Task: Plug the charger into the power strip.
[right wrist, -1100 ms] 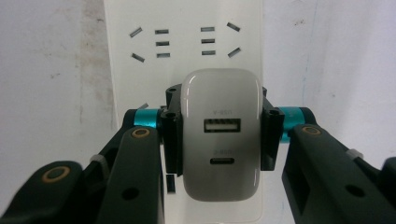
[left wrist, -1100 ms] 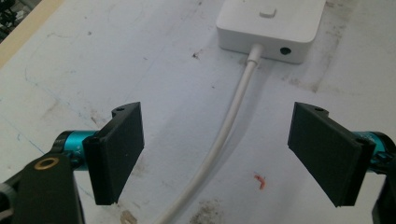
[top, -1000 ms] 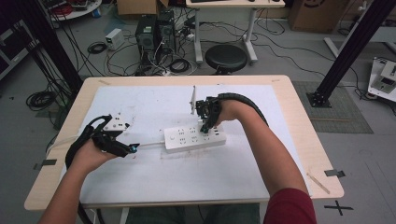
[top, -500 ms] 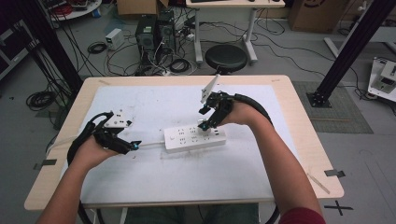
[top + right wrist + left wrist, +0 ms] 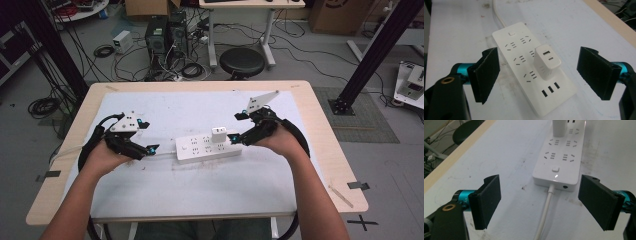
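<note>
A white power strip [image 5: 207, 147] lies mid-table on the white mat, its cord [image 5: 545, 207] running left. A white charger [image 5: 219, 134] stands plugged into its far row of sockets. My right gripper [image 5: 239, 127] hovers just right of the strip. Its jaws have just been opening and now stand wide apart, touching nothing. In the right gripper view the charger [image 5: 547, 61] and the strip [image 5: 524, 67] lie beyond my right gripper [image 5: 541, 75]. My left gripper [image 5: 148, 136] is open at the strip's cord end. The strip [image 5: 560, 162] lies just ahead of my left gripper [image 5: 541, 202].
The wooden table [image 5: 320, 125] carries the white mat [image 5: 200, 190]. A black stool [image 5: 242, 62], computer towers [image 5: 165, 32] and loose cables stand on the floor beyond the far edge. A black frame post [image 5: 375, 50] rises at the right.
My right gripper let go of the charger, opened, and pulled back to the right and slightly up. The charger stays plugged in the strip. The left hand has kept still.
</note>
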Available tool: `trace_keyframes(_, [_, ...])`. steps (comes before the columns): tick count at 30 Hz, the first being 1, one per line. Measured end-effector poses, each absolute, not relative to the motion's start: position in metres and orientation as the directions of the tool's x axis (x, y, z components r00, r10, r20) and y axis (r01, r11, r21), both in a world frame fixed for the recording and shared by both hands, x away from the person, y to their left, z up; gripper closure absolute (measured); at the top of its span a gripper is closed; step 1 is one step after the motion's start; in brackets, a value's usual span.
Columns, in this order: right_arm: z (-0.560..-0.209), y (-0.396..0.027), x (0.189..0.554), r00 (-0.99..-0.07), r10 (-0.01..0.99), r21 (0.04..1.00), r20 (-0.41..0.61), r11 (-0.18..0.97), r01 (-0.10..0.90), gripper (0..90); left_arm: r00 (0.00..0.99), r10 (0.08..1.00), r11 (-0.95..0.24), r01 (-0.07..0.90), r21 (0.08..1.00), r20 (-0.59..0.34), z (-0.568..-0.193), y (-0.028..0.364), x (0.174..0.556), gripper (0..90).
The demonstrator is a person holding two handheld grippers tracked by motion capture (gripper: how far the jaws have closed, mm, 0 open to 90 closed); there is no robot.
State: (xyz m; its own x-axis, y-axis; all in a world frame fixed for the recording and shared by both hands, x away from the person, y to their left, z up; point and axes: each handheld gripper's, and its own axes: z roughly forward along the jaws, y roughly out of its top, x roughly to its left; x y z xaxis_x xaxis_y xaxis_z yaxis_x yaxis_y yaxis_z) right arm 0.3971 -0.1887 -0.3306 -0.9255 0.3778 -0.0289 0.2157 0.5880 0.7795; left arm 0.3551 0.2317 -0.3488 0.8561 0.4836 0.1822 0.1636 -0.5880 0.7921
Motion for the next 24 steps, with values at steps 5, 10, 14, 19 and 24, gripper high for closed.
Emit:
trace_keyframes(5, [-0.337,-0.211,0.382,-0.898,0.44,0.817,-0.015,0.523,0.243,19.0,0.857,0.484,-0.568,0.152,0.809,0.179,-0.348,0.236,0.355,18.5])
trace_keyframes(10, [-0.347,-0.227,0.373,-0.875,0.484,0.839,-0.011,0.48,0.255,19.0,0.856,0.486,-0.547,0.144,0.824,0.174,-0.351,0.238,0.357,18.4])
trace_keyframes(14, [-0.354,-0.235,0.369,-0.866,0.5,0.846,0.002,0.461,0.268,19.0,0.848,0.504,-0.518,0.144,0.843,0.165,-0.354,0.241,0.357,18.4])
trace_keyframes(19, [-0.358,-0.24,0.367,-0.856,0.518,0.847,0.007,0.451,0.28,19.0,0.839,0.523,-0.489,0.155,0.858,0.147,-0.357,0.248,0.357,18.4])
trace_keyframes(24, [-0.357,-0.24,0.368,-0.855,0.518,0.854,0.009,0.441,0.277,19.0,0.836,0.53,-0.485,0.163,0.859,0.14,-0.359,0.25,0.354,18.5])
